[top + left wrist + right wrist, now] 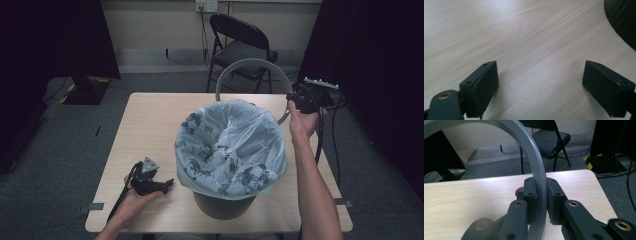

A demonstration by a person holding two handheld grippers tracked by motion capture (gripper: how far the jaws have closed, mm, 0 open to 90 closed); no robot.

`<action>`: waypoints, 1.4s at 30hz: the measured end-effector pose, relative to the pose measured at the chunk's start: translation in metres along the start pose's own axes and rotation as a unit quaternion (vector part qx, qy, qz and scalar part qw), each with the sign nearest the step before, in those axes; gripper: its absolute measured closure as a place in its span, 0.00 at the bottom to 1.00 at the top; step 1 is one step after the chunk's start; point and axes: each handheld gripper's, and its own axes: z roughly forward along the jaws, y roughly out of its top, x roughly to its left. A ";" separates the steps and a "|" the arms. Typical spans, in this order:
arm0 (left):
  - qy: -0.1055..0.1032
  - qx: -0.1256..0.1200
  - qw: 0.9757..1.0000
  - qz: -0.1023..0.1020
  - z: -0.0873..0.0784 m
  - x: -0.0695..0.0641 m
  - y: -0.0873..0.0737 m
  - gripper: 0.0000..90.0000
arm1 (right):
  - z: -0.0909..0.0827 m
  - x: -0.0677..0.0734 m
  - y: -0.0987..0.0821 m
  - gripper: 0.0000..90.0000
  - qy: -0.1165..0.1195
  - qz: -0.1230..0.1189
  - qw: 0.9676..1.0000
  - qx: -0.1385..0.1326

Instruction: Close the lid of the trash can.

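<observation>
Grey ring (250,62) held upright on edge, above and behind bin (223,206), opening facing across table (150,115). Right hand-held gripper (295,102) clenched on ring's right side. Left hand-held gripper (167,184) released, resting left of bin. Patterned bag (230,145) lining bin; folding chair (240,42) beyond.

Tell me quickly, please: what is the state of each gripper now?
Left gripper: open, holding nothing, low over the table.
Right gripper: closed on the grey ring, held up behind the lined bin.
</observation>
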 end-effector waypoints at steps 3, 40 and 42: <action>-0.003 0.001 1.000 -0.003 0.000 0.000 0.000 0.14 | 0.000 0.002 0.006 0.89 0.007 0.007 1.000 -0.005; -0.002 -0.001 1.000 -0.001 0.000 0.000 0.000 0.14 | 0.008 0.017 0.077 0.88 0.115 0.113 0.986 -0.047; -0.002 -0.001 1.000 -0.001 0.000 0.000 0.000 0.14 | 0.006 0.017 0.078 0.88 0.136 0.112 0.983 -0.047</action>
